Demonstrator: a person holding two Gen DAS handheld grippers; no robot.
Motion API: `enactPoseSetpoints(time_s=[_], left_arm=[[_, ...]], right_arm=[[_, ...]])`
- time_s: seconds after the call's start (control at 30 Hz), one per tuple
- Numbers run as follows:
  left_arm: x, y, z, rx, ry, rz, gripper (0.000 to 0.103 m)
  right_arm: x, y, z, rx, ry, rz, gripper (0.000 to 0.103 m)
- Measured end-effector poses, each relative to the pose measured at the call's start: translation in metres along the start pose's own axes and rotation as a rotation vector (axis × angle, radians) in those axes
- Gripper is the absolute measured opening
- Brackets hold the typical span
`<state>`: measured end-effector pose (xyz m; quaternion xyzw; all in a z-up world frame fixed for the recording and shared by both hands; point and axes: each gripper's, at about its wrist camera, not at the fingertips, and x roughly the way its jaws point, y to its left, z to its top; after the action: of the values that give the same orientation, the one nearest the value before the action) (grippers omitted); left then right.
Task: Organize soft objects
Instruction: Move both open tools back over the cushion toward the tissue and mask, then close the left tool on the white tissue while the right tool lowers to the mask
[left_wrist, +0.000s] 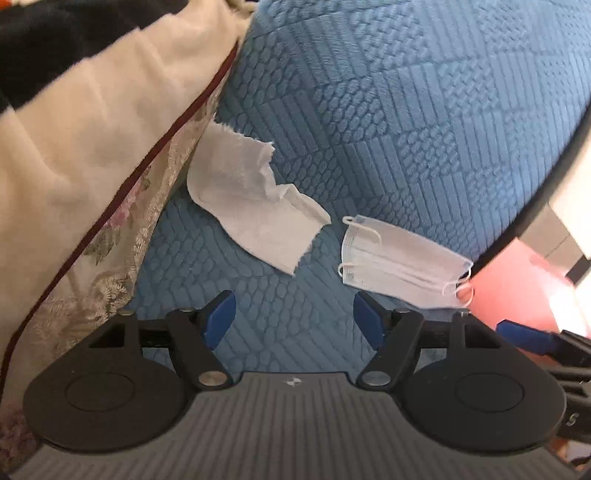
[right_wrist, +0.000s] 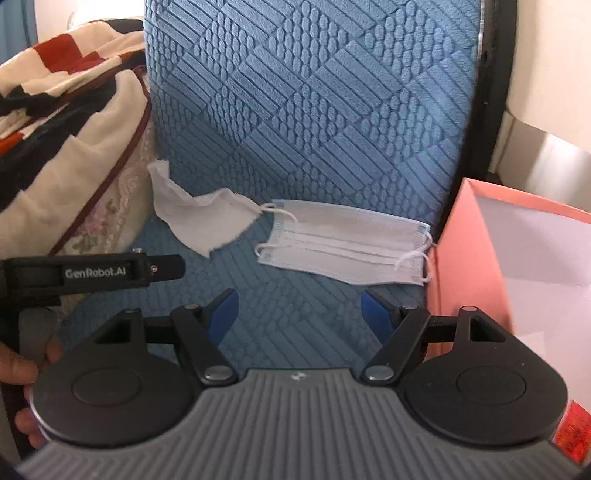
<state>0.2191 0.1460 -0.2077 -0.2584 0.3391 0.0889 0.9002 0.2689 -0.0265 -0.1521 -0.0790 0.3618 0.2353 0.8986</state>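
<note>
here, on a blue quilted seat cover (left_wrist: 424, 122) with a raised pattern of bars and ovals, two soft things lie side by side. a torn white tissue (left_wrist: 255, 210) lies on the left, its upper end tucked against a cream cushion with dark red piping and a floral face (left_wrist: 92, 177). just right of it, apart by a narrow strip of blue, a pale blue pleated face mask (left_wrist: 402, 258) lies flat with its white ear loops at both short ends.

the left gripper (left_wrist: 293, 319) hovers over the seat in front of the tissue and the mask, its blue-padded fingers (left_wrist: 221, 317) spread wide with only the blue fabric between them; it holds nothing. in the right wrist view its black body marked "genrobot.ai" shows at the left edge, with part of a person's hand (right_wrist: 22, 373) below it.

the right gripper (right_wrist: 299, 314) is likewise spread wide and empty, pointing down at the seat in front of the mask (right_wrist: 343, 247), whose right end reaches close to a pink box (right_wrist: 469, 258) with a white inside. the tissue (right_wrist: 195, 218) sits left of the mask, beside the cushion (right_wrist: 74, 177), and a red, black and cream striped fabric (right_wrist: 62, 62) is heaped behind that cushion.
</note>
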Motion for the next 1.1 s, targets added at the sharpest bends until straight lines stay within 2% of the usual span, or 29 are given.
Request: enactPoseSetpoints(time_s=[0.23,0.3,0.5,0.77,0.9,0.93,0.97,1.1], left_arm=[[0.014,0.008,0.013,-0.003,-0.01,0.037,0.075],[0.018,0.011,0.018,-0.013,-0.011,0.041,0.075],[0.036,0.017,0.029,-0.028,-0.002,0.048,0.081],[0.05,0.03,0.041,-0.109,-0.017,0.04,0.087],[0.054,0.037,0.046,-0.157,-0.043,0.047,0.088],[0.056,0.038,0.047,-0.16,-0.043,0.051,0.09],[0.058,0.038,0.048,-0.156,-0.04,0.055,0.091],[0.063,0.038,0.049,-0.164,-0.084,0.078,0.094]], right_arm=[[0.032,-0.009,0.004,-0.034,0.038,-0.034,0.075],[0.04,-0.014,0.006,0.016,0.06,-0.019,0.075],[0.052,-0.004,0.015,-0.025,0.038,-0.011,0.075],[0.073,-0.01,0.028,-0.039,0.046,-0.028,0.075],[0.08,-0.005,0.036,-0.112,0.027,-0.014,0.075],[0.082,-0.004,0.039,-0.133,0.024,-0.007,0.08],[0.086,-0.003,0.042,-0.146,0.024,-0.006,0.09],[0.101,-0.006,0.053,-0.172,0.016,-0.036,0.09]])
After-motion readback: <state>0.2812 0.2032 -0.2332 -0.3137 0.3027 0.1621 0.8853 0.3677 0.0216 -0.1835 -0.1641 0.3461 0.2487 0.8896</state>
